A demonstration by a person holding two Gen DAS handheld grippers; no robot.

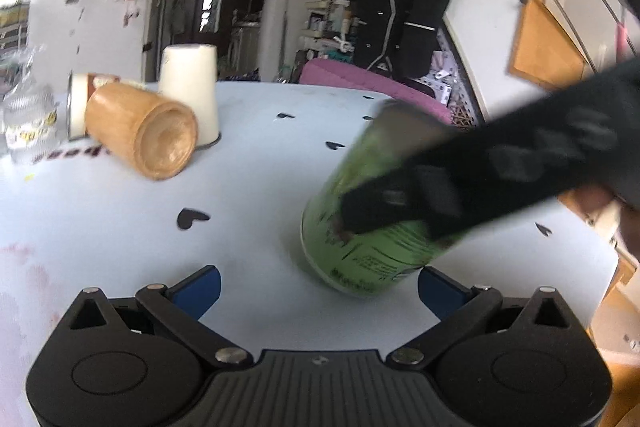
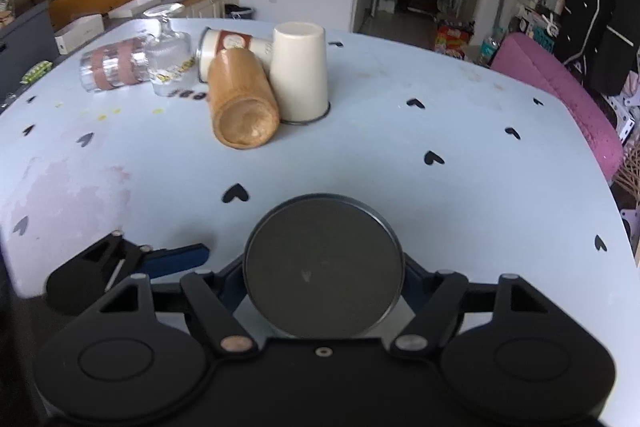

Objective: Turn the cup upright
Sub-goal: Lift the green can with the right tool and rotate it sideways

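Note:
A green cup (image 1: 372, 215) is tilted over the pale blue table (image 1: 256, 155), its lower end at the table. My right gripper (image 1: 384, 223) is shut around its side. In the right wrist view the cup's dark round base (image 2: 323, 267) sits between my right gripper's fingers (image 2: 323, 287), facing the camera. My left gripper (image 1: 318, 285) is open and empty just in front of the cup. It also shows at the left in the right wrist view (image 2: 176, 259).
A wooden cup (image 1: 144, 133) lies on its side beside an upside-down cream cup (image 1: 192, 91). A paper cup (image 2: 234, 45), an upside-down glass (image 2: 168, 61) and a striped glass on its side (image 2: 114, 65) sit behind. A pink chair (image 2: 560, 95) stands at the right edge.

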